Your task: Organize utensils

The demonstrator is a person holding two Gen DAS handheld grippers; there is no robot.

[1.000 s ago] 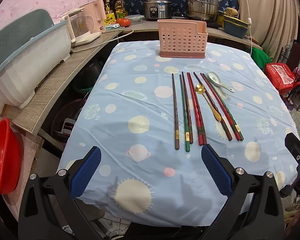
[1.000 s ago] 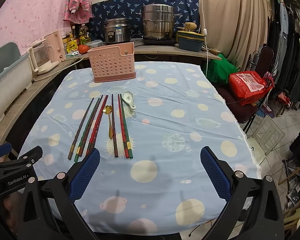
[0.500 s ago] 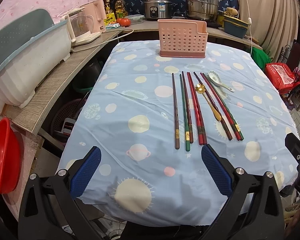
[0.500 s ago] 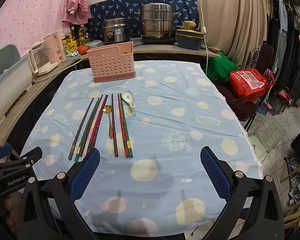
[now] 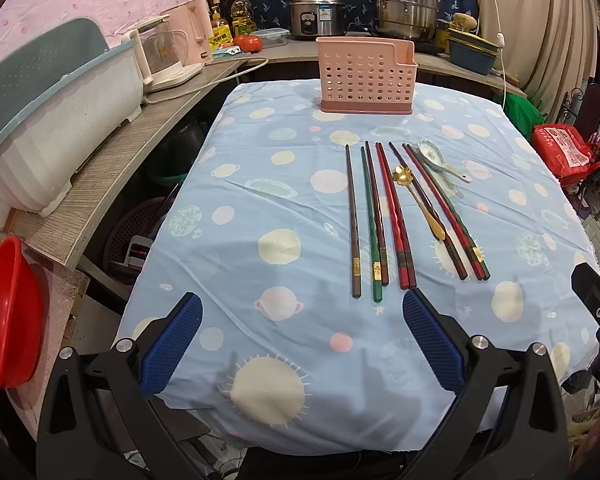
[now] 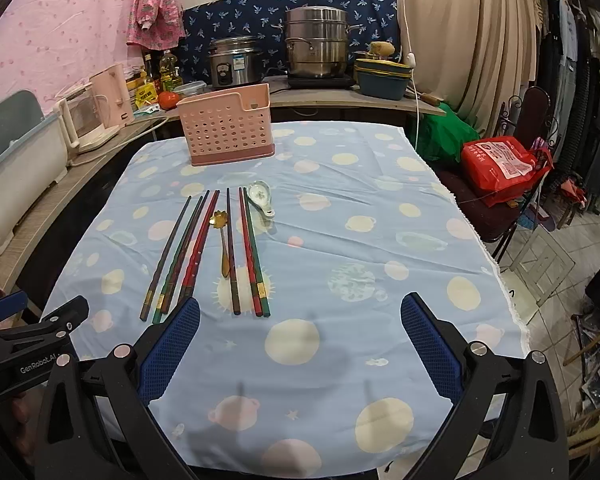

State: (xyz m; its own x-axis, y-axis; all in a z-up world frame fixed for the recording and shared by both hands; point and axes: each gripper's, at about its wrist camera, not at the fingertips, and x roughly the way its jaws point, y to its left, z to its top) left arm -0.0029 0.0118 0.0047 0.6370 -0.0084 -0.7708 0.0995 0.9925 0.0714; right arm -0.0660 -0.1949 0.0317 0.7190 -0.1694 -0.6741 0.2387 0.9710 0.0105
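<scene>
Several chopsticks [image 5: 384, 216] in brown, green and red lie side by side on the blue tablecloth, also in the right wrist view [image 6: 204, 248]. A gold spoon [image 5: 420, 200] [image 6: 223, 240] lies among them, and a white ceramic spoon [image 5: 440, 160] [image 6: 262, 200] lies at their far right. A pink perforated utensil holder [image 5: 366, 76] [image 6: 228, 130] stands empty at the table's far end. My left gripper [image 5: 300, 340] is open and empty near the front edge, short of the chopstick ends. My right gripper [image 6: 300, 344] is open and empty to their right.
A wooden counter [image 5: 112, 176] with a white tub [image 5: 60, 128] and kettle runs along the left. A red basin [image 5: 8, 312] sits lower left. Pots [image 6: 316, 48] stand behind the table. A chair with a red bag [image 6: 500, 160] is at the right edge.
The right gripper has come slightly forward and left toward the chopsticks. The left gripper has barely moved. Nothing on the table has moved.
</scene>
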